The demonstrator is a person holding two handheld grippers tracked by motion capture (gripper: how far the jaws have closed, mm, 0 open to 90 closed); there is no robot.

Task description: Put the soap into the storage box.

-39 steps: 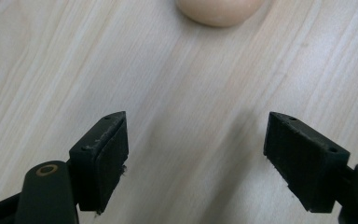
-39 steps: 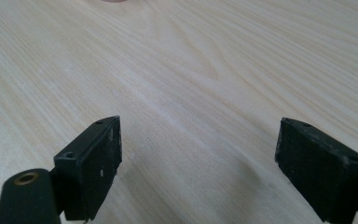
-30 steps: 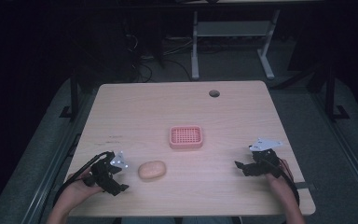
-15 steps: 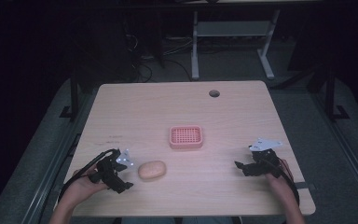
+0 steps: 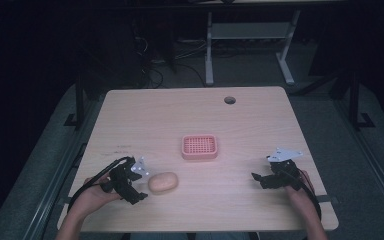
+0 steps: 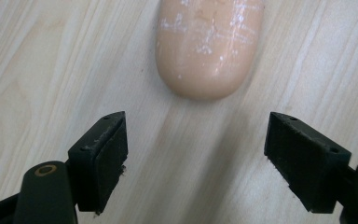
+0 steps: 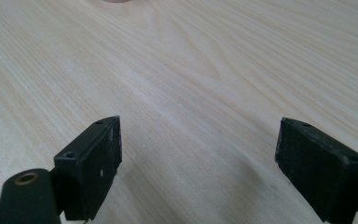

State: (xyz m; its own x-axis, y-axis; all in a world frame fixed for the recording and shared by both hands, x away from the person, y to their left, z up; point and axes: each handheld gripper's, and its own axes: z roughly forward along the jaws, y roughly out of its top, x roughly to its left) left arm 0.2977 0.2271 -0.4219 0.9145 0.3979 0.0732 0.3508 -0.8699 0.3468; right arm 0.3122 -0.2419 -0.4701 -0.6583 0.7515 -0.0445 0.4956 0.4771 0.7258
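The left gripper (image 6: 193, 163), fingers spread wide, faces the smooth tan potato-shaped object (image 6: 208, 44), seemingly lining up a grasp; the right gripper (image 7: 198, 163) rests open on the pale wooden desk (image 5: 260, 125).

Potato (image 5: 163, 182) before basket (image 5: 199, 147)

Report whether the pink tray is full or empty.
Empty. The pink tray shows only its bare grid in the high view; the potato lies apart, on the table.

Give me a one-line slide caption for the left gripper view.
Left gripper, jaws open, lined up just short of a tan oval object lying on the pale wood table.
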